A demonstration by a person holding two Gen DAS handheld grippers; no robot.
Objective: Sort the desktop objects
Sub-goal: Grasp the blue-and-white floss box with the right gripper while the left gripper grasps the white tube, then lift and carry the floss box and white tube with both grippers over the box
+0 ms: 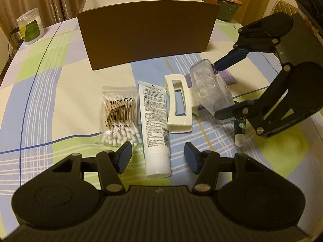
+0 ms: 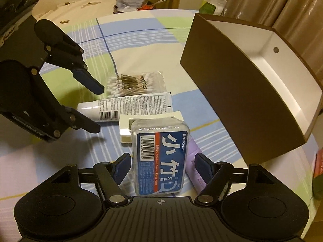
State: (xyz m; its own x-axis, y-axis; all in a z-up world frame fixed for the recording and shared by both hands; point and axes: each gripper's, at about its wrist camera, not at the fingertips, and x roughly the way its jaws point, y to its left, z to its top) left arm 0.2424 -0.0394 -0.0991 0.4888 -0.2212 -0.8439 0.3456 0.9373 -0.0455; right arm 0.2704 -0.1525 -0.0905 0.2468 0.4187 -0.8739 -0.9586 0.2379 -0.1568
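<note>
Straddling the floss box [image 2: 160, 159], the right gripper [image 2: 163, 166] has its fingers spread either side of it, not visibly clamping. This clear hard plastic box looks light, stiff and slick, so its long flat sides are probably the best hold. It lies on the table [image 1: 60, 92] beside the hair clip [image 1: 178, 104]. The left gripper [image 1: 158, 157] is open above the tube [image 1: 155, 129].

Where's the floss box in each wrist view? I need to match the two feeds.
Left wrist: floss box right of centre, tilted, between the right gripper's fingers.
Right wrist: floss box bottom centre, between the gripper's own fingers.
Shared landmark: the white hair clip beside it.
</note>
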